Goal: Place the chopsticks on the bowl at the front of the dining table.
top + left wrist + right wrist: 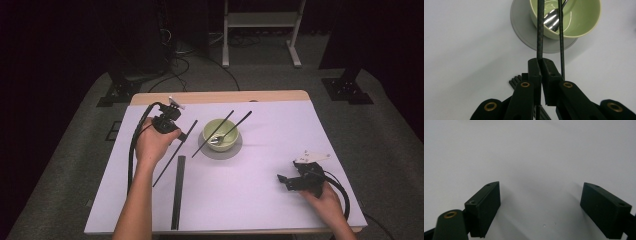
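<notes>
We have the left gripper [541,65] clamped on a black chopstick [540,30], its jaws pressed together on the thin rod right at their tips. From the pinch the stick runs straight ahead of the jaws and out over the green bowl [584,22], which sits on a grey saucer [520,27] just beyond the fingertips. A second chopstick [560,42] lies close beside the right jaw, apart from it, and reaches over the bowl's rim too; a metal spoon [550,20] rests inside the bowl between the two sticks. Behind and below the jaws we see the end of a dark slotted holder [515,82].

The right gripper [287,181] rests low on the white table [260,200], jaws wide apart with nothing between them but bare surface.

We judge the chopstick to be light, stiff and smooth, with a textured weave that gives the pads some bite. Held at one point, it will likely pivot or slide if it knocks the bowl. A hold nearer its middle, square across the pads, should keep it from swinging; the bowl looks ceramic and would chip if struck.
</notes>
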{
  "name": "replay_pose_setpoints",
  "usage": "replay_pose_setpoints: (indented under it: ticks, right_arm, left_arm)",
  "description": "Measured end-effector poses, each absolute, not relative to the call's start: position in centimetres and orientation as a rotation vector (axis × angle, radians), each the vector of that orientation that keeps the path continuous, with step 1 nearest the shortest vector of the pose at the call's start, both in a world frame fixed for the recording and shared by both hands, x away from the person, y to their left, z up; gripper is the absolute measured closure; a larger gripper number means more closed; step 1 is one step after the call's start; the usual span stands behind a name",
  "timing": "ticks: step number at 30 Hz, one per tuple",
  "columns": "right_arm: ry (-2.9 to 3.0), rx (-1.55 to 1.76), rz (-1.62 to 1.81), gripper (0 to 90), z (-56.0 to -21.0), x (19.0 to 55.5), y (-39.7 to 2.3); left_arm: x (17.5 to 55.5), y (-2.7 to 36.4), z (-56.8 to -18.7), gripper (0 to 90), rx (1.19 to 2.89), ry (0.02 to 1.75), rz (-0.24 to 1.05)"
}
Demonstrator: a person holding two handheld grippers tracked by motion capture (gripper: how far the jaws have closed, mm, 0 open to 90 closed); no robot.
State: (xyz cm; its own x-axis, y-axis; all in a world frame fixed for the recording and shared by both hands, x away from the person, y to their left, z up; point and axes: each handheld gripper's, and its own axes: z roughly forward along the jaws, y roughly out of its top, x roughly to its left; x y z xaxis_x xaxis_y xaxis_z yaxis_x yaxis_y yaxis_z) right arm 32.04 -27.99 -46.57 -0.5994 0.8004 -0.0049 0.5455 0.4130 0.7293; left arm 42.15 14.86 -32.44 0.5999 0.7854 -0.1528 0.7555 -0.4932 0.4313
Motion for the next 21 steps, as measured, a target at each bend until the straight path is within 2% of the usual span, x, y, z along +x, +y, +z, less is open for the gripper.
replay_pose_setpoints:
  ticks: [21]
  right_arm:
    - [2.321,1.161,1.001,15.2,-46.6,32.0,-28.0]
  left_arm:
    - [44.1,12.1,-31.9,86.2,2.380,1.179,0.064]
